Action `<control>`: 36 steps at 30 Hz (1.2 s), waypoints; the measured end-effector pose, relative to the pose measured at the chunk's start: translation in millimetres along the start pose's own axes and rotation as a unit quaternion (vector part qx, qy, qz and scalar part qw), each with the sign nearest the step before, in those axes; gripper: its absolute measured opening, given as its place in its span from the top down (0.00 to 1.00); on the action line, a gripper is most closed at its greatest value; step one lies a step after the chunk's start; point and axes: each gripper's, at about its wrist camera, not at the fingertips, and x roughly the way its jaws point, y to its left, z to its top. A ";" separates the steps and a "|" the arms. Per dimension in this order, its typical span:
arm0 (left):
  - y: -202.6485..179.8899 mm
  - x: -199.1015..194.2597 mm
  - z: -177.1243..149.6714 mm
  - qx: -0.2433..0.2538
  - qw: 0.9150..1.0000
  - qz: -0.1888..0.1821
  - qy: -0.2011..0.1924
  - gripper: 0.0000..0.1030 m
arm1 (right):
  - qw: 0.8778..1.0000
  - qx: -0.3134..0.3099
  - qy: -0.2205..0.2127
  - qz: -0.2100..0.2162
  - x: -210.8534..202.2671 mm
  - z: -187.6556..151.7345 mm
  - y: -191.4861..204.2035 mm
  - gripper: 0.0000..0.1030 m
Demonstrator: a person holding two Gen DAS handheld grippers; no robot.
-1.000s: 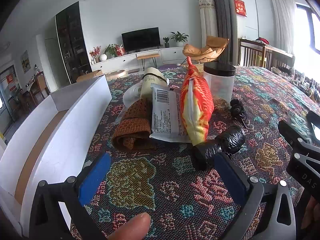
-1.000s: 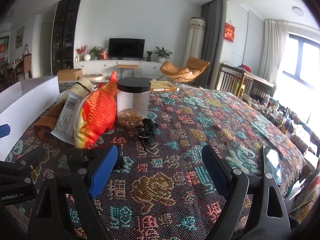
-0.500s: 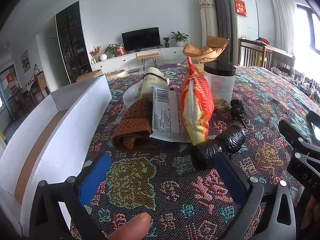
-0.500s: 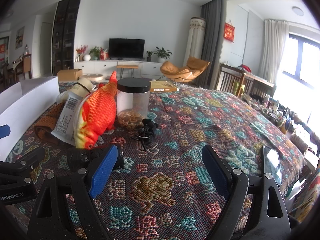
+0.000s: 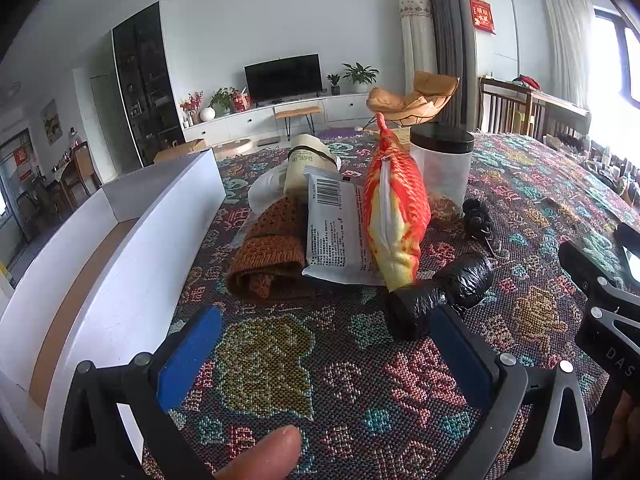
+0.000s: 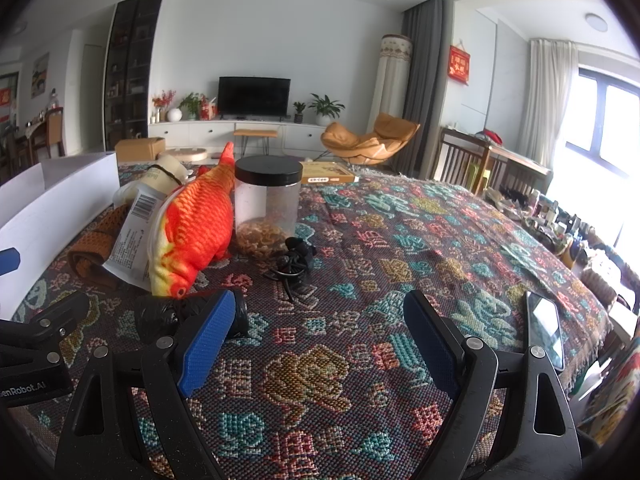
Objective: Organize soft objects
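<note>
Hovering low over the patterned tabletop [image 6: 400, 240], the left gripper [image 5: 320, 344] and right gripper [image 6: 316, 336] both have jaws spread wide, holding nothing. Ahead lie the plush fish [image 5: 396, 216], a brown knitted cloth [image 5: 272, 248], a white packet [image 5: 336, 232] and a black bag roll [image 5: 436, 292], beside a white box [image 5: 132, 248].

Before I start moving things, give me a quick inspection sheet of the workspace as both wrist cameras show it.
Surface: patterned woven cloth covers the table.
Job's things: orange plush fish, brown knitted piece, white packet lying under the fish, black crumpled roll; white box on the left, open.
Clutter: black-lidded jar, small black tangled item, phone near the table's right edge.
Grippers: left gripper open, empty; right gripper open, empty.
Cables: nothing seen for certain; the tangled item may be a cord.
Surroundings: living room, television, orange chair.
</note>
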 end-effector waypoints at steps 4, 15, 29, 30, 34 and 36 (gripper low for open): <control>0.0 -0.3 -0.6 0.000 1.000 0.000 0.001 0.00 | 1.000 0.000 0.000 0.000 0.0 0.1 -0.1 0.14; 1.8 0.9 -0.9 -0.002 1.000 0.001 0.004 0.00 | 1.000 0.001 0.000 0.001 0.1 0.0 -0.3 0.14; 2.0 1.5 -2.6 -0.002 1.000 0.001 0.007 0.00 | 1.000 0.001 0.000 0.001 0.2 -0.2 0.6 0.14; 2.1 1.4 -2.9 -0.003 1.000 0.001 0.007 0.00 | 1.000 0.002 0.000 0.001 0.2 -0.2 0.7 0.14; 2.2 1.6 -2.9 -0.002 1.000 0.001 0.008 0.00 | 1.000 0.002 0.001 0.001 0.1 0.0 1.1 0.14; 2.5 2.1 -3.2 -0.002 1.000 0.002 0.008 0.00 | 1.000 0.002 0.000 0.001 0.1 -0.1 1.1 0.14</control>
